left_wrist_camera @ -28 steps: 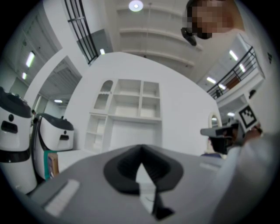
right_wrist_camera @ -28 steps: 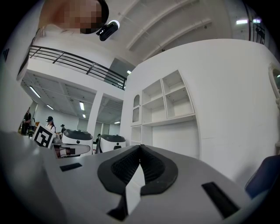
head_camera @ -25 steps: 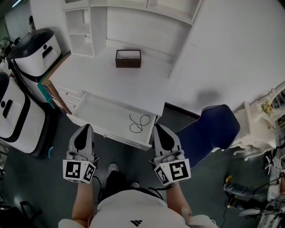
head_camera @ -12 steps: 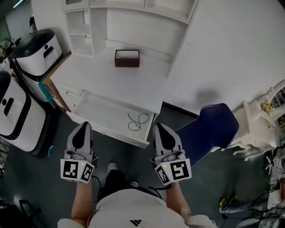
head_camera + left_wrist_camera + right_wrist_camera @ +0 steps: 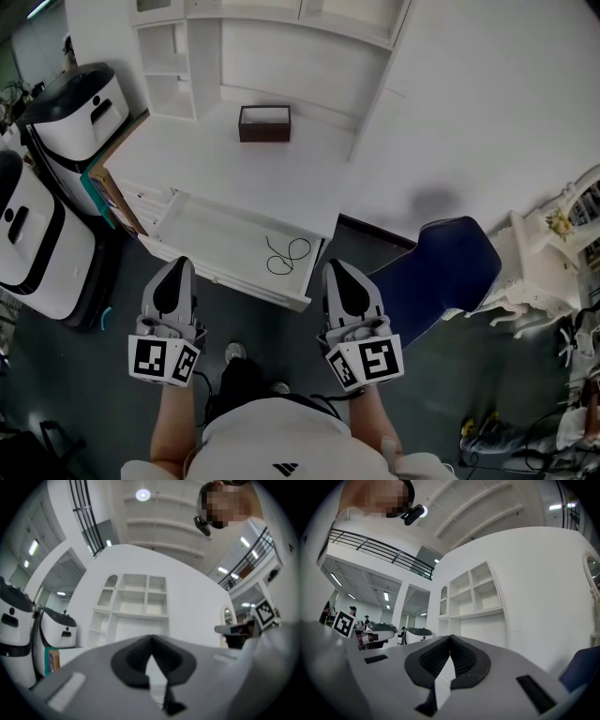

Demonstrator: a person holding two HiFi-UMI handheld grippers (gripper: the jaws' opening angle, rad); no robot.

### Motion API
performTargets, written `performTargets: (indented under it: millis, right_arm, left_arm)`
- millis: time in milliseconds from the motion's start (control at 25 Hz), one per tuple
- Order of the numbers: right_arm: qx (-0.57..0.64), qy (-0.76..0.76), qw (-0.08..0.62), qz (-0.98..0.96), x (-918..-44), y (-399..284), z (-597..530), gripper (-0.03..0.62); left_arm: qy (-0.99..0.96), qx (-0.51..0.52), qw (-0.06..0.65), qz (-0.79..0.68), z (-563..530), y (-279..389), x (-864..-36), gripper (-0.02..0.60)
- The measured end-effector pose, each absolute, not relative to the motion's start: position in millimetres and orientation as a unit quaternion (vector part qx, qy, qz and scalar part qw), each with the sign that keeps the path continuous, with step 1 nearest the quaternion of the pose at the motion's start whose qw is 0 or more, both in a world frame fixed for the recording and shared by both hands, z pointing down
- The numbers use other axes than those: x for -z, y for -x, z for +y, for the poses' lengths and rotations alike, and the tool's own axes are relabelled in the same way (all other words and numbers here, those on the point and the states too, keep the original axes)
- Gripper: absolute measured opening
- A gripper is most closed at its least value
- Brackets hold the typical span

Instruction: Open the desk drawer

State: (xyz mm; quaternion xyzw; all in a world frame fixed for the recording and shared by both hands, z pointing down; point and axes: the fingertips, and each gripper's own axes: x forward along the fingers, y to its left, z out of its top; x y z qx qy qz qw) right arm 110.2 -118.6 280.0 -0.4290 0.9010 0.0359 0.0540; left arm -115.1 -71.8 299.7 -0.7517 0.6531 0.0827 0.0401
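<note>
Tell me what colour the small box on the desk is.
The box has dark brown sides and a pale top; the head view shows it best.

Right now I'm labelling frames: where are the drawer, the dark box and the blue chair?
drawer (image 5: 211,230), head view, bare bottom
dark box (image 5: 264,134), head view, front wall
blue chair (image 5: 441,270), head view, blue upholstery

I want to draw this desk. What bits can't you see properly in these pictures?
Drawer front and handle: head view, seen from above, so hidden.
Dark box contents: head view, too small.
Thin loop in drawer: head view, cord or wire, too small to tell.
Drawer: both gripper views, shut left claw and right claw bodies block it.
</note>
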Motion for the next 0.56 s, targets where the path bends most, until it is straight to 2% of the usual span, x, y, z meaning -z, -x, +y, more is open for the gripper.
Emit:
performTargets:
  millis: [560]
  right_arm:
    - [-0.038,0.427,0.056,0.902,-276.9,-111.8,-116.3,0.000]
  left_arm:
    - [0.756,-0.082,0.036,0.649,-71.4,110.4,-300.3,0.005]
